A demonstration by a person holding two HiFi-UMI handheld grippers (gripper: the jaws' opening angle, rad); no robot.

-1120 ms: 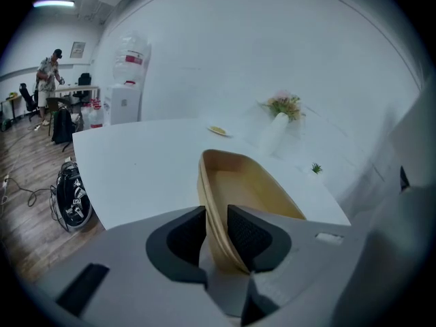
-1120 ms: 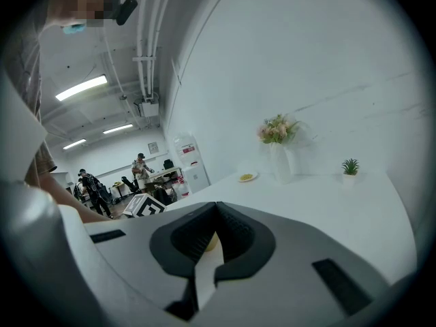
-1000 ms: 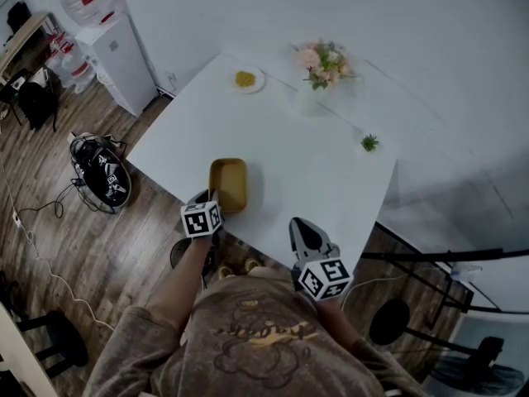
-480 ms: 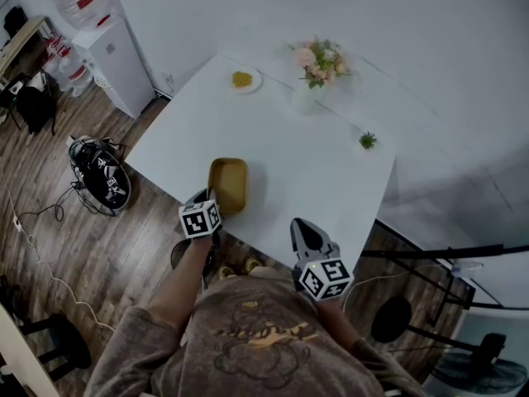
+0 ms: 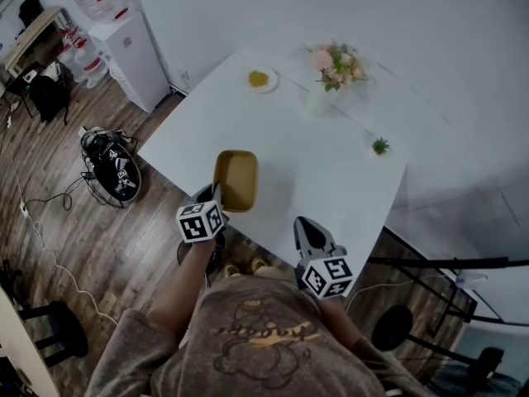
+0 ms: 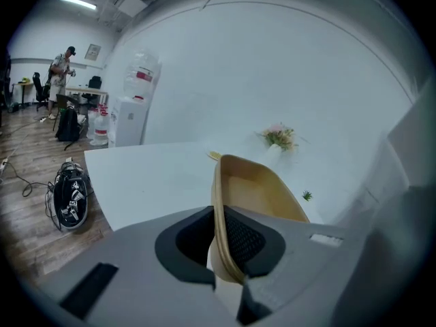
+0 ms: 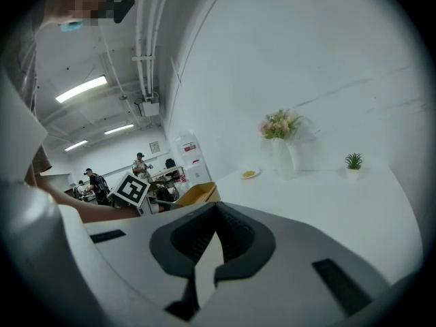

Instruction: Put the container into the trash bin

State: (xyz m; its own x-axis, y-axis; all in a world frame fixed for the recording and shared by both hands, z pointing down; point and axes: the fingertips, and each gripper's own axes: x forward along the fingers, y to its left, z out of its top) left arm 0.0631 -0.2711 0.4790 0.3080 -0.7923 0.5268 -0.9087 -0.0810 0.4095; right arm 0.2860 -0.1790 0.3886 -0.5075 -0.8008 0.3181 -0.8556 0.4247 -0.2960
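By the left hand-held gripper (image 5: 216, 195) the tan container's (image 5: 236, 179) near rim is clamped, at the bench's (image 5: 331, 180) near edge. Yellow food (image 5: 259, 78) is seen on a plate (image 5: 269, 84). The right hand-held gripper (image 5: 307, 230) is closed on nothing. Flowers (image 5: 335, 63) are held in a vase (image 5: 317, 102).

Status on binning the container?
Done: left gripper shut on the near rim of the container. In hand: container held over the white table; right gripper shut, empty. Left: carry it off and drop it in the trash bin, which no view shows.
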